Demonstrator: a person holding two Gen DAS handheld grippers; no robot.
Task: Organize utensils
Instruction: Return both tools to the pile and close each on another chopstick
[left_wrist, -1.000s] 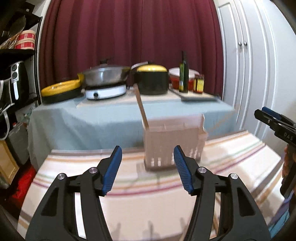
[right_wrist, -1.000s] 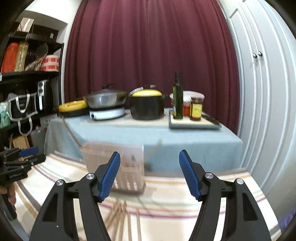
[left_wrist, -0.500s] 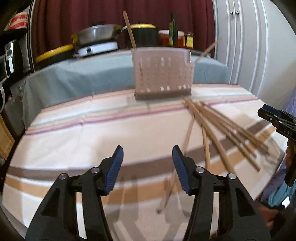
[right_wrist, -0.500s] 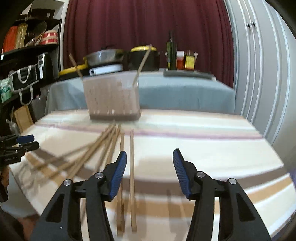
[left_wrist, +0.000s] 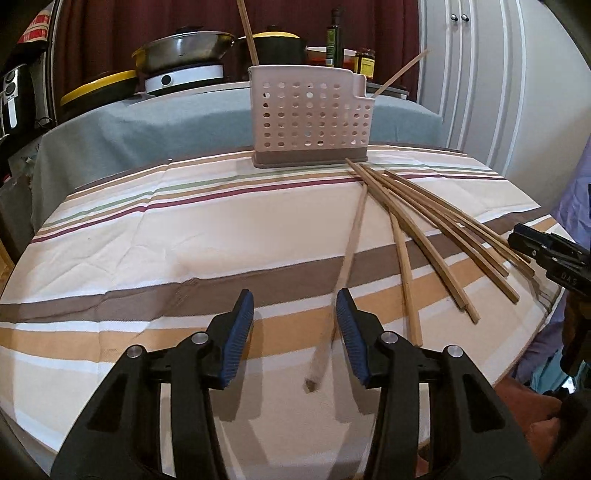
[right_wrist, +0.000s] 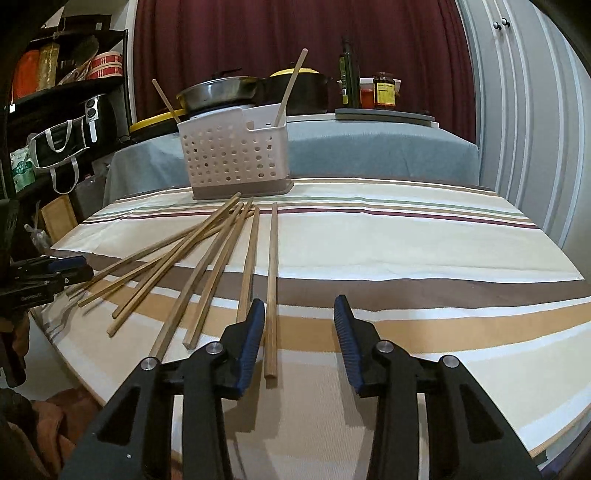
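Left wrist view: the left gripper (left_wrist: 294, 334) hovers over the striped tablecloth (left_wrist: 184, 236), its blue pads wide apart and nothing between them.
Nearest stick: one loose chopstick (left_wrist: 349, 254) lies just inside the right finger of the left gripper, and its near end reaches the gap between the pads; it looks blurred there, so I cannot tell if it touches a pad.
Other sticks: a fan of chopsticks (left_wrist: 436, 225) lies flat on the cloth, ahead and to the right of these fingers.
Holder: the perforated utensil holder (left_wrist: 308, 118) stands upright far ahead of the fingertips, with two chopsticks leaning inside it.
Right wrist view: the right gripper (right_wrist: 299, 339) also has its fingers spread open and holds nothing.
Stick at right gripper: one chopstick (right_wrist: 272, 280) lies just beside the inner face of its left finger.
Bundle: the remaining chopsticks (right_wrist: 184, 266) spread to the left of these fingers.
Behind: pots (right_wrist: 221, 92) and a bottle (right_wrist: 347, 83) stand on a grey-covered table (right_wrist: 369, 147).
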